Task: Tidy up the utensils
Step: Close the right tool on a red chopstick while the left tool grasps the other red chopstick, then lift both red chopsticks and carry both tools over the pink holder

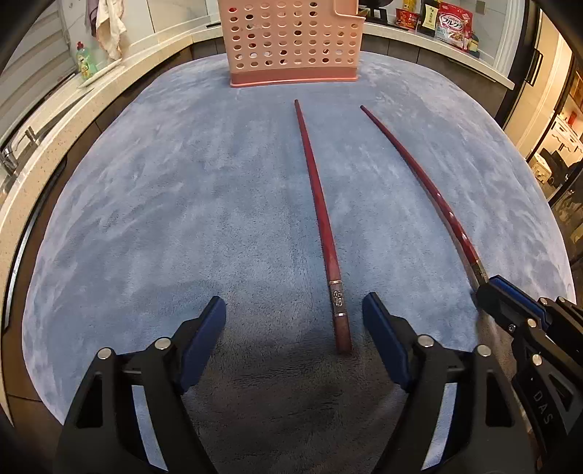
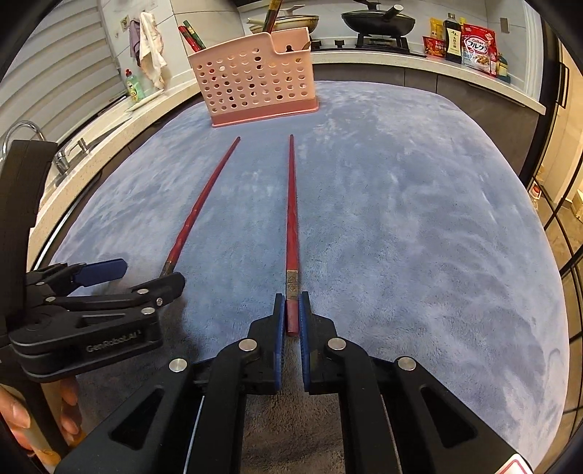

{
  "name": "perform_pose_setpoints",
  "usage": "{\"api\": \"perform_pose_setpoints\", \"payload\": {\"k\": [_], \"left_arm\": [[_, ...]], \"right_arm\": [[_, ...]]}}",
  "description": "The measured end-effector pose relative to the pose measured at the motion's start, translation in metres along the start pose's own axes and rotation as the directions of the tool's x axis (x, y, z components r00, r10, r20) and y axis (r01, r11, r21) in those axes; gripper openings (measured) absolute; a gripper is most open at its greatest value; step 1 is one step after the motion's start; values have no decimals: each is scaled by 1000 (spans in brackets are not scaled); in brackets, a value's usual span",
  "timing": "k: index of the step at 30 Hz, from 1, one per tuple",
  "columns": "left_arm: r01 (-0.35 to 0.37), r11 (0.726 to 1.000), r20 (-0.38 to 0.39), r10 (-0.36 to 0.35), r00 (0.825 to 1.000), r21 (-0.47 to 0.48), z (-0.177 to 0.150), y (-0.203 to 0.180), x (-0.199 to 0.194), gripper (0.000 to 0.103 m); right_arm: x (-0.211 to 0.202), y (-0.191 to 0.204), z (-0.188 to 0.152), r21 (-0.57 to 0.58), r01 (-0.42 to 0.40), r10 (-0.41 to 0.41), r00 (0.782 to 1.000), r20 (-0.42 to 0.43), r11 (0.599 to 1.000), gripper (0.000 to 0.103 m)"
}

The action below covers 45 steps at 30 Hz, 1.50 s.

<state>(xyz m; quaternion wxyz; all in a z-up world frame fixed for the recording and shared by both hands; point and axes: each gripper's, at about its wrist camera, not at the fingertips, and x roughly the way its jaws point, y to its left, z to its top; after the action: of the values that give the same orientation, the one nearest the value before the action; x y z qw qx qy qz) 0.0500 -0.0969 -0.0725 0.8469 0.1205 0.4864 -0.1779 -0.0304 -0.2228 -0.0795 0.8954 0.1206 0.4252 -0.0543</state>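
Two dark red chopsticks lie side by side on the blue cloth [image 1: 164, 204], tips toward a pink perforated holder [image 1: 291, 43]. My left gripper [image 1: 293, 310] is open over the cloth. The thick end of the left chopstick [image 1: 320, 218] lies between its fingers, nearer the right finger and touched by neither pad. My right gripper [image 2: 291, 302] is shut on the thick end of the right chopstick [image 2: 291, 218]. The left wrist view shows it [image 1: 488, 288] at the end of that chopstick [image 1: 430, 186]. In the right wrist view, the left gripper [image 2: 149, 275] covers the end of the left chopstick [image 2: 198, 215].
The holder [image 2: 255, 84] stands at the cloth's far edge with other chopsticks [image 2: 191, 36] in it. A counter with a tap [image 2: 22, 135] and a green soap bottle [image 2: 134, 85] runs along the left. Pans [image 2: 379, 20] and food packets [image 2: 477, 49] line the back counter. A hand [image 2: 22, 419] shows at lower left.
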Motion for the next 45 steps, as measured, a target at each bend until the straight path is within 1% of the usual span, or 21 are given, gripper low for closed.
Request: {"api": "perform_pose_setpoints", "payload": {"k": [1,4,6,7,9,11,14,19,21,26,30,34,37,41,45], "left_arm": [[7,1000,2,-7,1000,4,-1,-1,-1,67],[15,1000,5,-15,1000,13,-1,-2,-3,55],[25,1000,6,-25,1000,13,-2,-1,-5,42],[30,999,6,-30,1000,13,-2,-1,-6,38],[53,999,1,-53,999,5,-2,2,-7,18],[73,997,-6,-73,997,0,-2,5,-9,7],[94,996,-10,-94,995,-4,-3,9,-13,7],[120,993,11,-120,993,-16,1,19,-33,7],[126,992,35,-125,991,-17,4,24,-47,7],[124,992,122,-121,985,-17,18,35,-86,7],[133,991,190,-126,974,-26,36,45,-117,7],[119,993,254,-110,961,-20,56,53,-139,7],[104,994,285,-94,954,-21,72,58,-148,7],[105,994,315,-90,945,-31,92,65,-156,7],[91,995,345,-73,936,-35,110,69,-164,7]], "right_arm": [[1,0,-1,1,-2,2,1000,-3,1000,7],[2,1,-3,3,-7,7,1000,-7,1000,7],[2,2,-4,1,-9,9,1000,-7,1000,7],[1,2,-5,1,-10,10,1000,-7,1000,7],[0,2,-5,0,-12,12,1000,-5,1000,7],[-2,3,-6,1,-14,14,1000,-4,1000,7],[-7,4,-6,-1,-17,17,1000,2,1000,7],[-26,7,-1,-8,-29,30,999,26,1000,7],[-35,8,4,-8,-37,37,998,43,999,7],[-68,11,22,-14,-49,50,992,118,999,7],[-93,13,44,-22,-51,55,981,189,998,7],[-113,13,72,-28,-60,65,964,259,998,7],[-123,13,91,-22,-71,75,951,299,997,7],[-130,13,110,-13,-86,86,940,331,996,7],[-134,14,126,-11,-82,80,929,361,997,7]]}}
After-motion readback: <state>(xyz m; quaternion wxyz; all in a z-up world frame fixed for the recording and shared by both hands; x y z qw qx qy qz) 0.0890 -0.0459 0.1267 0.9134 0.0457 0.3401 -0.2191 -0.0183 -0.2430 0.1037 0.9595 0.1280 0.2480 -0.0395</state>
